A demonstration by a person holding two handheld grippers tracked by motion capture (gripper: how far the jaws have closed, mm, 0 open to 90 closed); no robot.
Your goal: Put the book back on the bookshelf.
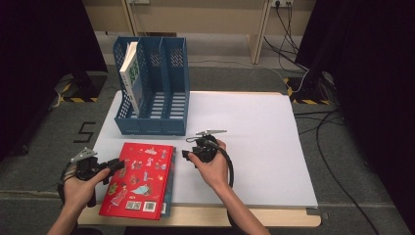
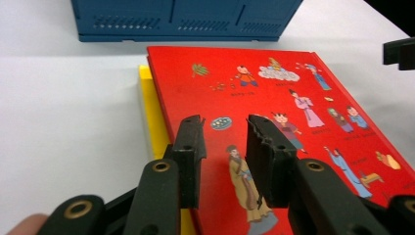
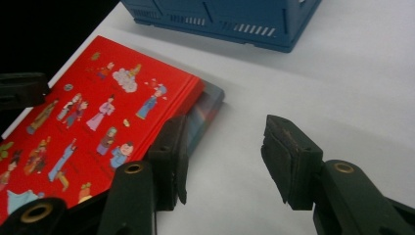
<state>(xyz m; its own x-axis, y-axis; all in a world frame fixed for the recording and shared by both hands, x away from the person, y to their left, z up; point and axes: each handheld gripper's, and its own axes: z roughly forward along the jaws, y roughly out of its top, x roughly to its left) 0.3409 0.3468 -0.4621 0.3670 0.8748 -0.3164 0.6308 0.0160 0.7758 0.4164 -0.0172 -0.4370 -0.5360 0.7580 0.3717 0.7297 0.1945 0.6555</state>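
A flat red hardcover book with cartoon figures (image 1: 139,178) lies at the near left of the white-covered surface (image 1: 254,147), stacked on other books: a yellow edge (image 2: 151,117) shows along its left side and a dark blue-grey edge (image 3: 205,110) along its right, so at least two lie beneath. Behind the stack, near but apart, stands one blue plastic magazine file with three compartments (image 1: 159,98); its left compartment holds one leaning white-and-green book (image 1: 131,73) (the other two look bare). The left gripper (image 1: 113,169) hovers over the red cover's left edge, jaws narrow and gripping nothing. The right gripper (image 1: 188,154) sits just beside the stack's right edge, jaws wide, nothing between them.
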